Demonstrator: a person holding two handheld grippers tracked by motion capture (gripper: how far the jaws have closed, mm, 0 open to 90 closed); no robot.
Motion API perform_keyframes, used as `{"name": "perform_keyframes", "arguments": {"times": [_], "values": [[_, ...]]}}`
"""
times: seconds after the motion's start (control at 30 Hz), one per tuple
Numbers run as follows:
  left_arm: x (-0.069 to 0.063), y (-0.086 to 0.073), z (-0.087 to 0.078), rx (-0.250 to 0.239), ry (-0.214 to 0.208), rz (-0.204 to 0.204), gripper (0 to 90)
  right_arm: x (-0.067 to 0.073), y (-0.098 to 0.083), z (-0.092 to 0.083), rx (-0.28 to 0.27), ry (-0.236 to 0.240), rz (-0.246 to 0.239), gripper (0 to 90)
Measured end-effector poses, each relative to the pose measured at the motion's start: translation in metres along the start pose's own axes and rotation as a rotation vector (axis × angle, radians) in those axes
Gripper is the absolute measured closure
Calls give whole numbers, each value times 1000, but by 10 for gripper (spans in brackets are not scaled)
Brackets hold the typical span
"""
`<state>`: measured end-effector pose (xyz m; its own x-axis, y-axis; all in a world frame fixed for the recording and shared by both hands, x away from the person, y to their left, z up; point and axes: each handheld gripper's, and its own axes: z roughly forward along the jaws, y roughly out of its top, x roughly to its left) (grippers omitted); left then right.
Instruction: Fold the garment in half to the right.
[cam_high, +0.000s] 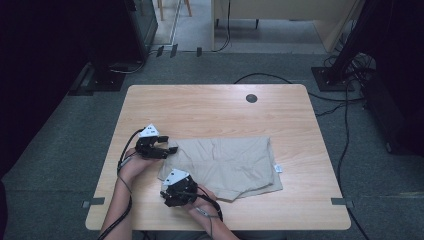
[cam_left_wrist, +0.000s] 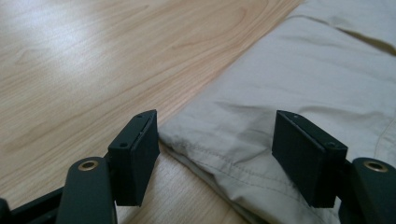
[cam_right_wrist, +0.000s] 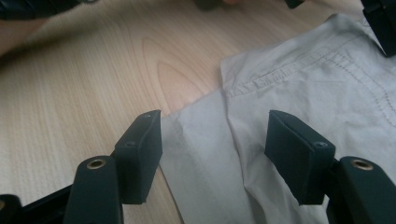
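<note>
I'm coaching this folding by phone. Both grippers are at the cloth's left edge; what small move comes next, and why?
Probably close both on the cloth. The left gripper and the right gripper are open, and each already has the cloth's edge lying between its fingers on the table, so neither has a hold yet.

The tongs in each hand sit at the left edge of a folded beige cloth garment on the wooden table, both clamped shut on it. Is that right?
Not quite. Both tongs, left and right, are at the left edge of the folded beige cloth garment on the wooden table, but both are open, as each gripper view shows: the jaws stand apart with fabric between them.
</note>
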<state>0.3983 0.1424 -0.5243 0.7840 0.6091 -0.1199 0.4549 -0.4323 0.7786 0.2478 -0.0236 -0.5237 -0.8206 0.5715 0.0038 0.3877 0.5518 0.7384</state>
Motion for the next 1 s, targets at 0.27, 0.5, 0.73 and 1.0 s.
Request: {"name": "perform_keyframes", "arguments": {"times": [0.27, 0.5, 0.73, 1.0], "values": [[-2, 0, 0, 10, 26, 10, 411, -5, -1, -3, 2, -21, 21, 517], [-2, -1, -1, 7, 66, 14, 604, -8, -7, -6, -31, -47, 32, 737], [-4, -1, -1, 6, 45, -7, 786, -3, -8, -8, -26, -92, -10, 877], [-7, 1, -1, -34, 31, -11, 881, -7, -10, -19, -109, -83, 52, 882]]}}
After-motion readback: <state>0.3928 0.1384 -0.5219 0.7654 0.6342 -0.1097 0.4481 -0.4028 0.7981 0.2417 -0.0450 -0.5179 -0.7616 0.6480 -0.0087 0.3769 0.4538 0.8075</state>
